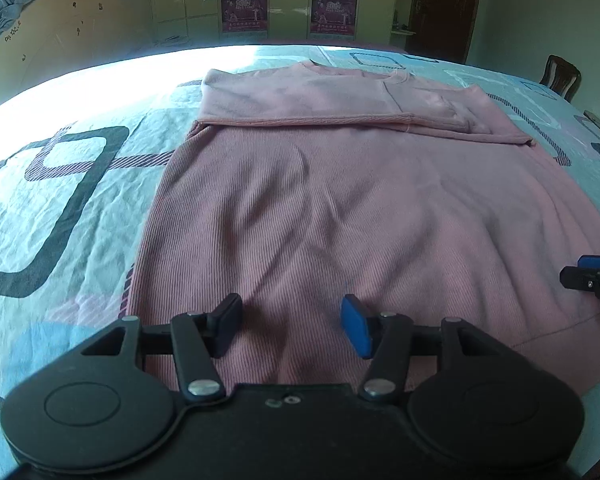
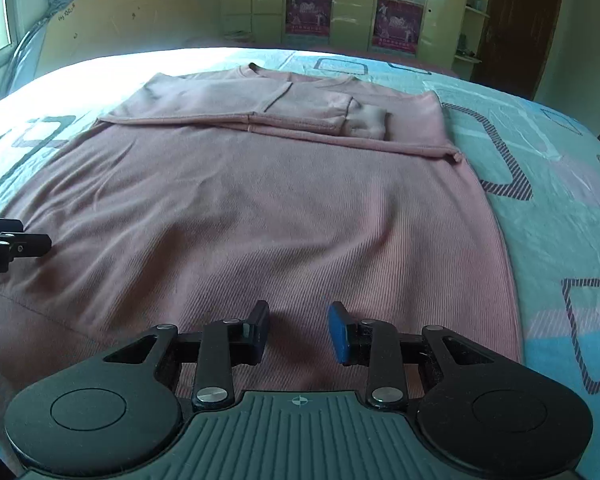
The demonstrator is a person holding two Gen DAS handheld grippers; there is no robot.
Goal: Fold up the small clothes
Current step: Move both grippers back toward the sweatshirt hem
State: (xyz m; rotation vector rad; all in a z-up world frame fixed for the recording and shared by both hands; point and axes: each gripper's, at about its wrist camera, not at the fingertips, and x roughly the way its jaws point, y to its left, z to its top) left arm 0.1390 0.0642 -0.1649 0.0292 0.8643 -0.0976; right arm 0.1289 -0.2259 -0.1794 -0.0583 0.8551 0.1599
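Left claw (image 1: 292,326): jaws apart, nothing between them, poised over the near hem area of the top (image 1: 340,208). Pink ribbed cloth lies directly under and ahead of the fingers. Whether the fingertips touch the cloth cannot be told.

Right claw (image 2: 299,332): jaws apart, empty, likewise over the near part of the top (image 2: 280,216). Cloth lies beneath and ahead of it; the garment's side edge runs just to its right.

Each claw shows in the other's view. The right claw (image 1: 594,280) appears at the far right of the left claw, over the cloth. The left claw (image 2: 8,246) appears at the far left of the right claw, also over the cloth.

The top lies flat on the bed (image 1: 60,208), spread ahead of both claws, with its neckline at the far end. Both sleeves are folded across the chest; a folded band (image 2: 260,120) runs crosswise well ahead of the claws. The lower body shows soft wrinkles between that band and the claws.

Beyond the bed, ahead of the claws: cabinets (image 2: 352,12) with posters (image 2: 310,12). A chair (image 1: 560,76) stands far ahead and to the right of the left claw.
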